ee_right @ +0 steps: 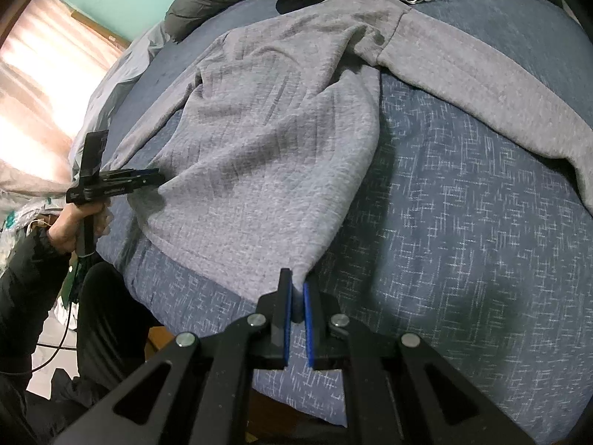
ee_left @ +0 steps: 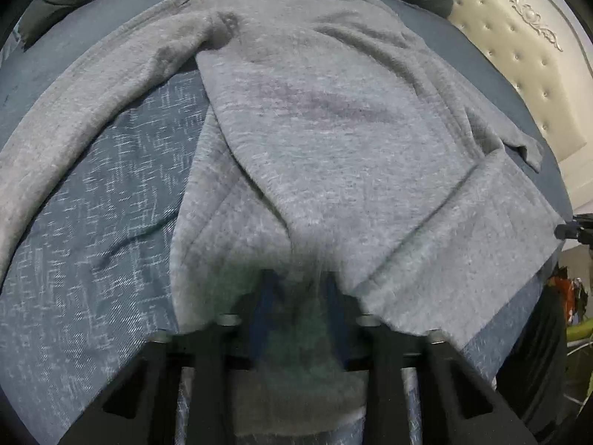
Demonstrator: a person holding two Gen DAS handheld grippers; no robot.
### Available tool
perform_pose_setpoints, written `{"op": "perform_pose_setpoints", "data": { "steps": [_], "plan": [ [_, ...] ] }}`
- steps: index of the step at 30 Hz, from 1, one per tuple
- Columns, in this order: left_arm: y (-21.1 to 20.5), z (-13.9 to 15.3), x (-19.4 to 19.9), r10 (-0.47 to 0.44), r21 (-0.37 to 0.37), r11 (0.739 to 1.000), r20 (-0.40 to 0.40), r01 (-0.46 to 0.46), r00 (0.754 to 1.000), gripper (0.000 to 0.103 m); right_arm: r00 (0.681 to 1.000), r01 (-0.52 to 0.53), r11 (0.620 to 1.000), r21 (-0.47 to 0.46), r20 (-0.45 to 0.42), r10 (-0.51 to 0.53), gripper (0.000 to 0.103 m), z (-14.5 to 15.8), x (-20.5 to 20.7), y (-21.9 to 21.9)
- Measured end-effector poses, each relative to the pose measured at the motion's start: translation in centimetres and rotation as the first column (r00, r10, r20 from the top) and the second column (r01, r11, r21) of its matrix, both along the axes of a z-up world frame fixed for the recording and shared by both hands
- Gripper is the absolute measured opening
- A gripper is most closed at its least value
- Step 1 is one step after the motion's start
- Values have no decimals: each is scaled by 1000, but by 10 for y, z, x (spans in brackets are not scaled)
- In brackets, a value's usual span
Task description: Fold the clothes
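Sweatshirt: grey sweatshirt (ee_right: 267,155) spread on the blue bedspread (ee_right: 463,222).
Left gripper (ee_right: 148,178): fingers clamped on the hem.
Right gripper (ee_right: 296,289): fingers pinching the hem corner.

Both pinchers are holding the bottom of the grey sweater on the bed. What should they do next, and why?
Probably lift the hem and carry it up toward the collar. The left gripper and right gripper each pinch a bottom corner of the grey sweater, which lies spread on the blue bedspread.
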State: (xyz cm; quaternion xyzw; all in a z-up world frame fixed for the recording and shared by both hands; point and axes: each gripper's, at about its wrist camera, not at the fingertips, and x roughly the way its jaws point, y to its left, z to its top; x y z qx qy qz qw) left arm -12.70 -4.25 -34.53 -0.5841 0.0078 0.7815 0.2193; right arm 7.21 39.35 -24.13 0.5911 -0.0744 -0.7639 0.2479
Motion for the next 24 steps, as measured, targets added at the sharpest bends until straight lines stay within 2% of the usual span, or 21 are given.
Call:
{"op": "perform_pose_setpoints", "data": {
  "steps": [1,2,9,14,16,18,22,24],
  "plan": [
    [0,-1,-2,0,8,1000,2,0,1000,5,1000,2,1000,-2,3,-2,5,-1,0,0],
    [0,0,-3,-1,17,1000,4,1,1000,4,1000,1,1000,-4,6,-1,5,-2,0,-1],
    [-26,41,-1,19,117,993,-77,-9,997,3,1000,-21,1000,-19,17,22,8,-4,2,-7],
    [-66,70,-1,90,198,978,-104,-68,991,3,999,-36,998,-43,30,38,9,-6,4,-11],
    [-85,80,-1,133,227,968,-112,-105,985,3,999,-43,998,-50,32,44,21,-5,5,-11],
    [-107,89,1,180,250,957,-118,-146,977,3,999,-42,998,-52,27,43,28,-3,5,-10],
    [-141,98,2,248,272,939,-120,-208,961,3,1000,6,999,-35,20,-6,34,-2,0,-1],
    [-150,97,1,260,268,937,-110,-224,959,3,999,36,999,-16,28,-36,34,-6,-5,1]
  ]
}}
